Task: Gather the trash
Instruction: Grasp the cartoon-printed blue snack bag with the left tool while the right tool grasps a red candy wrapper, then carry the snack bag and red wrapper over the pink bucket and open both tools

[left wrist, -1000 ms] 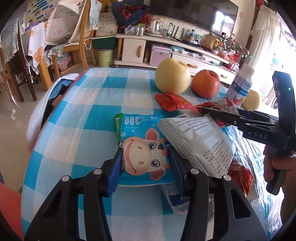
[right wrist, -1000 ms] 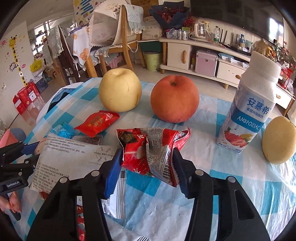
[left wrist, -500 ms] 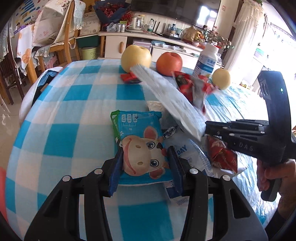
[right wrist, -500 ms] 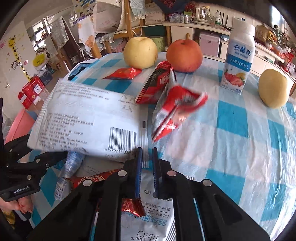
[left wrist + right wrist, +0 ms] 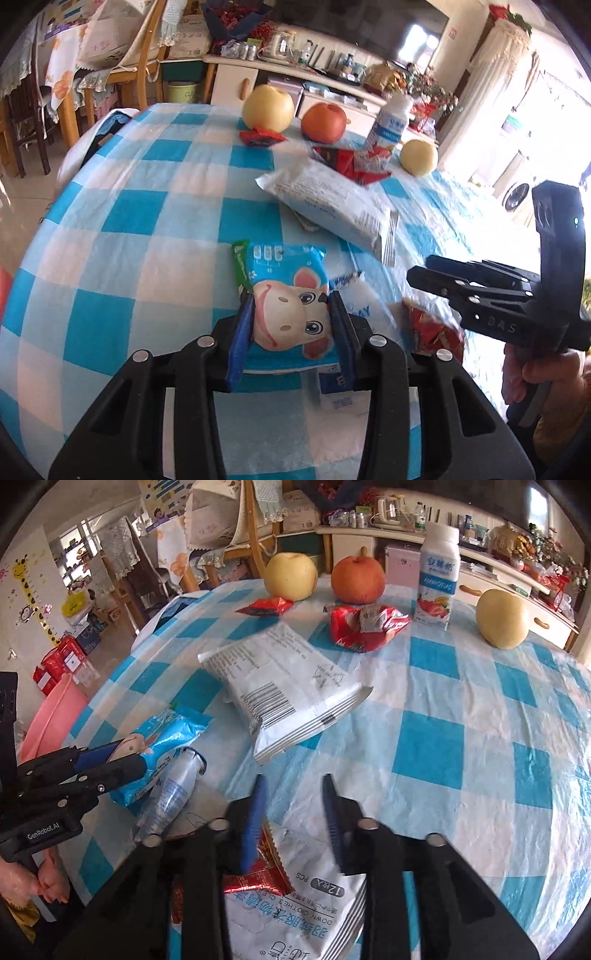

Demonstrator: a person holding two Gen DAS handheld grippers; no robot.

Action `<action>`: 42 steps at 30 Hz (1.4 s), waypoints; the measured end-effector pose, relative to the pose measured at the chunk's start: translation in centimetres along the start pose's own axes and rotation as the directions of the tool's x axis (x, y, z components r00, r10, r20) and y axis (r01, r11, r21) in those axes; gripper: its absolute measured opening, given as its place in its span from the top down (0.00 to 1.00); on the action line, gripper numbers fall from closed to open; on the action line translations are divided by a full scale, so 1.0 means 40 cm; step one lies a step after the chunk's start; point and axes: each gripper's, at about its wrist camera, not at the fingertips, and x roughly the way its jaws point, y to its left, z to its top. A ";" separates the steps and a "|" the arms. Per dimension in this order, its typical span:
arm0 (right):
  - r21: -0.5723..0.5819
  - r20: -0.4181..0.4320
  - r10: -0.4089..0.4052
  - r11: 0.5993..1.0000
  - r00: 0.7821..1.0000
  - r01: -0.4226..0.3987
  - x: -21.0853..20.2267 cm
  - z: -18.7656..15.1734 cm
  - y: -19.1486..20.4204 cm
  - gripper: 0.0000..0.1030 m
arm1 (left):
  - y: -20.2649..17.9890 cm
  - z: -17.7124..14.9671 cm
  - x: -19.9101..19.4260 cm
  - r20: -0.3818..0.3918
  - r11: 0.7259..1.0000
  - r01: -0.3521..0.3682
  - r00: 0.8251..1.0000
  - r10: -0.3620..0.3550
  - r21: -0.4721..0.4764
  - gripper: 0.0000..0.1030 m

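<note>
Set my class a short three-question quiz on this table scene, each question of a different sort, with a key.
1. True or false: the left gripper is shut on the blue cartoon wrapper.
2. Which stands between the red apple and the far-right yellow fruit?
A. a yogurt bottle
B. a kettle
C. a cup
3. Fill in: the right gripper is ____ and holds nothing.

Key: 1 true; 2 A, the yogurt bottle; 3 open.

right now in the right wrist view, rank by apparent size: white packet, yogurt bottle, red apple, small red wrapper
1. white packet, though it lies nearer the camera
2. yogurt bottle
3. red apple, close to the bottle
4. small red wrapper
</note>
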 end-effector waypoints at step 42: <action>-0.111 -0.019 -0.079 0.991 0.997 0.076 0.391 0.404 0.178 0.72 | 0.035 0.033 0.063 -0.091 1.000 0.013 0.996 -0.013 -0.007 0.62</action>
